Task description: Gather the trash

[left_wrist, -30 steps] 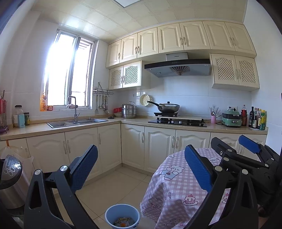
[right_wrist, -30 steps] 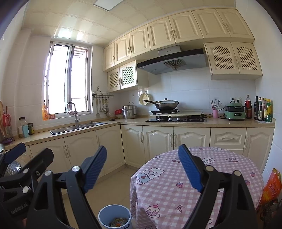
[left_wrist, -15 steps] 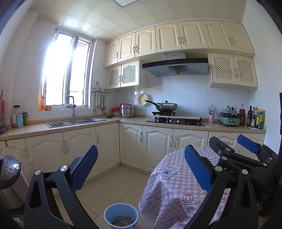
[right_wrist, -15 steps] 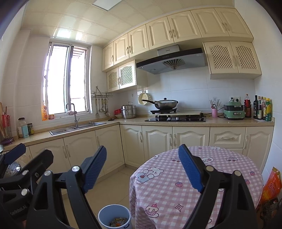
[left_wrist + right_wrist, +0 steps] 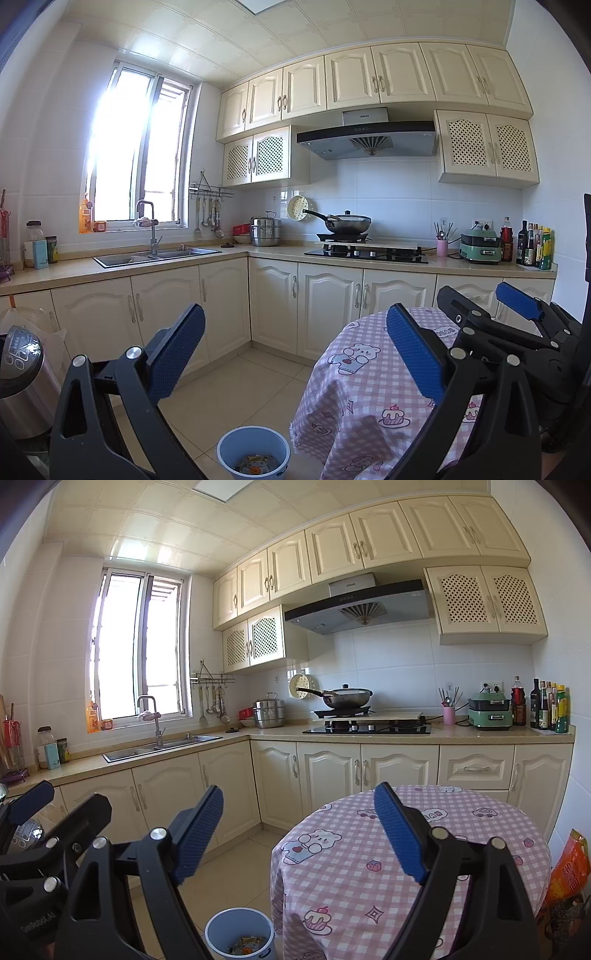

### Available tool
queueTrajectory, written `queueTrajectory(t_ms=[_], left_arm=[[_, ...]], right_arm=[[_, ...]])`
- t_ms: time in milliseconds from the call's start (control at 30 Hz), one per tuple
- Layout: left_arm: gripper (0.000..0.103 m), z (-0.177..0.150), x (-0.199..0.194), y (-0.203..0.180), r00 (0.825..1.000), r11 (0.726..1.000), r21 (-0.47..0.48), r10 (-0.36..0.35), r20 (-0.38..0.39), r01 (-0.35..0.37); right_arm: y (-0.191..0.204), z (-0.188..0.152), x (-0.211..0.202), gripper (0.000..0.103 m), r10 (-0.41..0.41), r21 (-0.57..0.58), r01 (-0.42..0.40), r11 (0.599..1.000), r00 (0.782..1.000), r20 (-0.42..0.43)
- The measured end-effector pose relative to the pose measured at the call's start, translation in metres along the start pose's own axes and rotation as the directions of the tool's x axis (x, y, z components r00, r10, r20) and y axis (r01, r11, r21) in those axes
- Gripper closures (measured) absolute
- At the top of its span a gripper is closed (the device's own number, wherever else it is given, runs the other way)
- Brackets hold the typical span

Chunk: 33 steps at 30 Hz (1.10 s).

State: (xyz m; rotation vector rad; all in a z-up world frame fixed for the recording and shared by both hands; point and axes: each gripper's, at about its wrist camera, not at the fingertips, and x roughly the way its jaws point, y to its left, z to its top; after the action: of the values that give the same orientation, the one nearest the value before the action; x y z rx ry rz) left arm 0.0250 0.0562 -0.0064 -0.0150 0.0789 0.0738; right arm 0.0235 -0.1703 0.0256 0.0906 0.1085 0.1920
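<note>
Left wrist — one bin, two tongs

A soft checked cloth covered the round bench; the blue bin looked like smooth plastic, the sink brushed metal, the floor tiles glossy (faintly reflective).

Bright daylight through the tall white-framed window at left of frame, blown out to pure white with haze spilling over nearby wall. Glossy white wall tiles catching soft reflections. Strong fisheye bending of the cream upper cabinets, black vignette in the corners. Sharp throughout, faint shadow under the pink checked tablecloth.
</note>
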Motion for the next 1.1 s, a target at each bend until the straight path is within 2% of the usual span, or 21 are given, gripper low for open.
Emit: queueTrajectory(t_ms=[1100], left_arm=[[0.008, 0.0006, 0.0007, 0.0031, 1.0, 1.0, -0.001, -0.009, -0.004, 0.009]], right_arm=[[-0.0025, -0.0014, -0.0015, 0.02, -0.006, -0.001, 0.006, 1.0, 1.0, 0.0]])
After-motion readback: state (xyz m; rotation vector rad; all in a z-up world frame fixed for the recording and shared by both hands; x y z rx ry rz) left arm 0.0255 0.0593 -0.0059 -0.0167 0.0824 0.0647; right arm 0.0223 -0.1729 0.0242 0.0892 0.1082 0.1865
